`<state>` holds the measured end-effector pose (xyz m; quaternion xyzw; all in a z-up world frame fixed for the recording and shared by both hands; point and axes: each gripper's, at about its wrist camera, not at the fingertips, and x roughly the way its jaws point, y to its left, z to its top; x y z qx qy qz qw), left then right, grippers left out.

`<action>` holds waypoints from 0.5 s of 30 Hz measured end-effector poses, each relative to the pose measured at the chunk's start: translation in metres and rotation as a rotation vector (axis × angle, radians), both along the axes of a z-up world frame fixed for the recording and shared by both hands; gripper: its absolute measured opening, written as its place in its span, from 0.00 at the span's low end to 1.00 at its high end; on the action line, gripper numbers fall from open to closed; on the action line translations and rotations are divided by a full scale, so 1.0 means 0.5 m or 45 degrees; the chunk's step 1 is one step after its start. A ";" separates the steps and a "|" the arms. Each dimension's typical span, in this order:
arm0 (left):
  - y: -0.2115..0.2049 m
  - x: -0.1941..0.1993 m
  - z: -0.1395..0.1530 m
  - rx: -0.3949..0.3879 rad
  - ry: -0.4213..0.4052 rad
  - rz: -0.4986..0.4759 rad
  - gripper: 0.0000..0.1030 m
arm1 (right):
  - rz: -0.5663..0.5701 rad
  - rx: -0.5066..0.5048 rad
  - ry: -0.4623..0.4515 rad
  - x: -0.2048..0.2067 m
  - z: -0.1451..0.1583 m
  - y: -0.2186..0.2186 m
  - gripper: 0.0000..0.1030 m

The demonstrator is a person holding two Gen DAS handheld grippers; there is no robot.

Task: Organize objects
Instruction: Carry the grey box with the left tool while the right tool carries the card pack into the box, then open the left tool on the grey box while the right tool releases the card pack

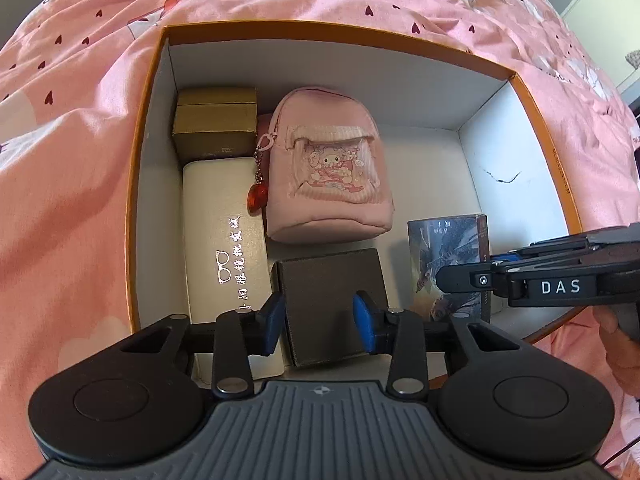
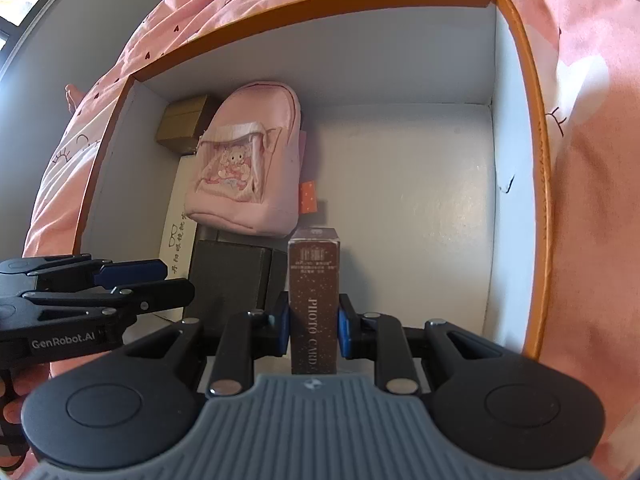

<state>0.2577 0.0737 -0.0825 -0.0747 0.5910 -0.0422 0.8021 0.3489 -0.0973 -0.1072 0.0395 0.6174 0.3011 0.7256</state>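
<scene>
Photo card box clamped in right gripper jaws – could tip against the dark box on release; left gripper jaws apart, empty – hands may collide.

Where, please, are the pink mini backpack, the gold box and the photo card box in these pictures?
pink mini backpack [image 1: 328, 168]: left wrist view, front pocket with the cartoon print.
gold box [image 1: 216, 128]: left wrist view, its front face.
photo card box [image 2: 314, 304]: right wrist view, its lettered spine.
</scene>
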 end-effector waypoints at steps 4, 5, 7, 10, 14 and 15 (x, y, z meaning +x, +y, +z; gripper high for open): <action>-0.005 0.010 -0.025 0.056 0.023 -0.011 0.32 | 0.002 0.018 0.066 0.013 -0.012 0.004 0.23; -0.003 0.010 -0.030 0.064 0.028 -0.004 0.32 | 0.005 0.030 0.083 0.016 -0.015 0.006 0.23; -0.001 0.009 -0.037 0.065 0.030 -0.001 0.30 | 0.007 0.057 0.121 0.022 -0.022 0.010 0.23; -0.004 0.005 -0.037 0.076 0.020 -0.006 0.30 | 0.016 0.056 0.153 0.026 -0.034 0.020 0.24; 0.000 -0.003 -0.026 0.063 -0.002 0.010 0.30 | 0.049 -0.024 0.115 0.021 -0.039 0.035 0.28; 0.001 -0.006 -0.023 0.064 -0.010 0.013 0.30 | 0.063 -0.053 0.093 0.019 -0.037 0.039 0.31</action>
